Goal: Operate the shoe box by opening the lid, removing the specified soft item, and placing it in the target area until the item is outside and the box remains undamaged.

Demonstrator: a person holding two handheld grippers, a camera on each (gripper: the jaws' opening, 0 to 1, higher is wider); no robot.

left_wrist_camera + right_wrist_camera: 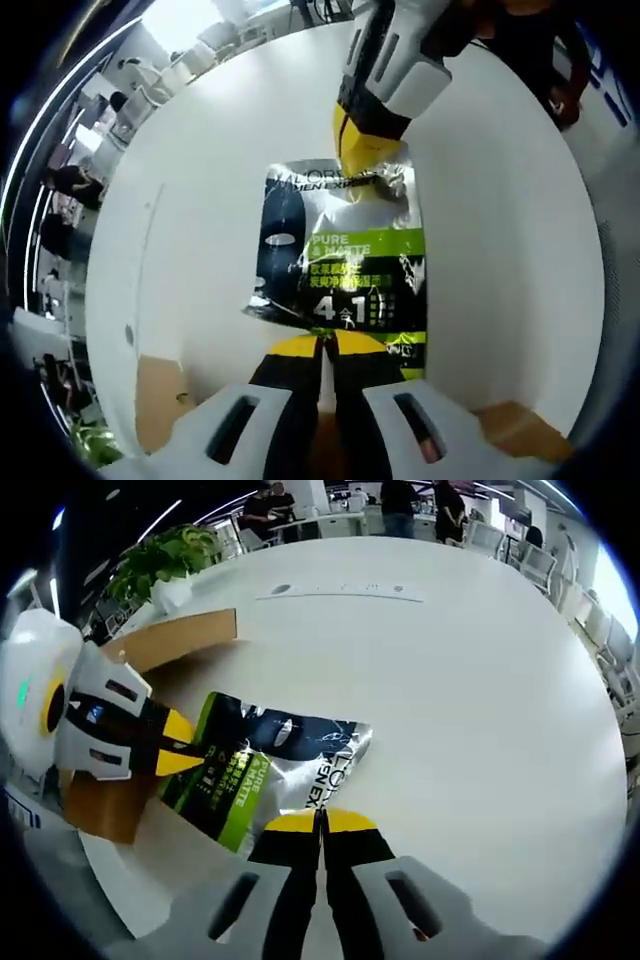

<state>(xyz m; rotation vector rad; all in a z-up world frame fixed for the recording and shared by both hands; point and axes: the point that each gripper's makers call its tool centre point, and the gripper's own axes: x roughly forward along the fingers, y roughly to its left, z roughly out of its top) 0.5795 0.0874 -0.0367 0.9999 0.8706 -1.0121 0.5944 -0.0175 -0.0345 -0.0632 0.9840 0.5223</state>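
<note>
A soft foil sachet (340, 250) printed black, silver and green is stretched between both grippers over the white table (500, 200). My left gripper (325, 342) is shut on its green-striped end. At the sachet's silver end the right gripper (362, 160) comes in from the top, pinching that edge. In the right gripper view my right gripper (322, 820) is shut on the sachet (260, 765), and the left gripper (185, 745) holds the opposite end from the left. Brown cardboard of the shoe box (175, 640) lies behind and below the left gripper; its inside is hidden.
Brown cardboard corners (158, 395) show at both lower sides of the left gripper view. A potted plant (165, 555) stands at the table's far left edge. People and desks (400, 500) are beyond the table. A wide stretch of white tabletop (480, 680) lies to the right.
</note>
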